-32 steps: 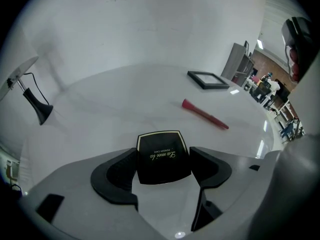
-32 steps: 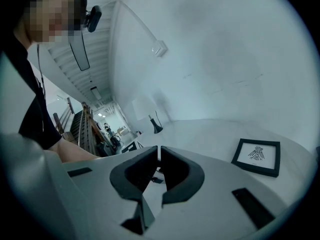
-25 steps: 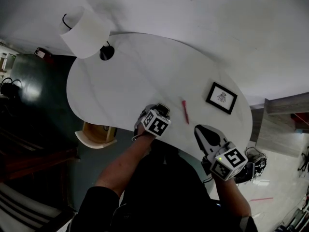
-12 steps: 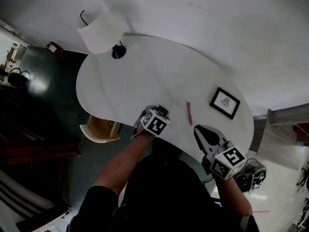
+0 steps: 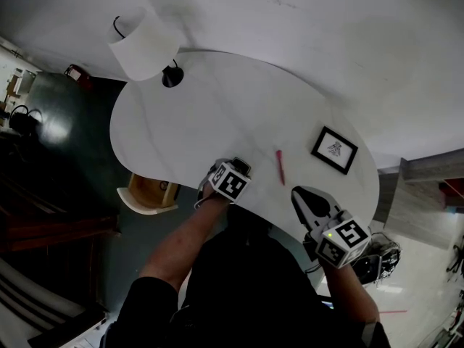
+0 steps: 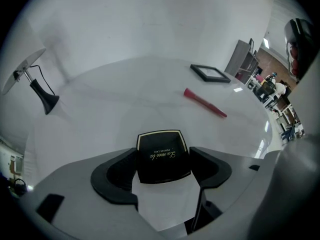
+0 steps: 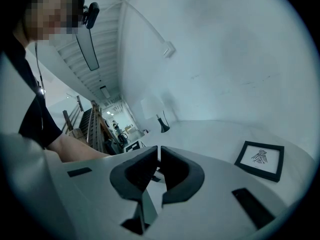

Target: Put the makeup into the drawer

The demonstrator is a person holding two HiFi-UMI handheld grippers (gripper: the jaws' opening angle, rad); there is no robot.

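Over the last second little changes: the left gripper (image 5: 233, 167) stays at the near edge of the table (image 5: 203, 114) and seems to drift slightly toward 9 o'clock, away from the red stick (image 5: 279, 167). The right gripper (image 7: 159, 159) barely shifts. I judge that the pick is done and the carry is just starting. The left jaws press on both sides of the compact (image 6: 161, 151), which sits between them at the table's edge; I cannot tell whether it is lifted clear of the top. The right jaws stand almost together with only a thin slit, and nothing is held between them. At 9 o'clock from the left gripper, below the table's rim, sits what looks like the open drawer (image 5: 145, 194), curved at the front and lined in pale wood. The compact is a flat, glossy black square with rounded corners, thin gold trim and gold lettering, probably hard and slick under the pads. The stick is slim, matte and slightly tapered. The table is a smooth white kidney shape. The black-rimmed frame (image 5: 333, 149) lies flat at 2 o'clock, and the lamp (image 5: 145, 46) stands at 11 o'clock.
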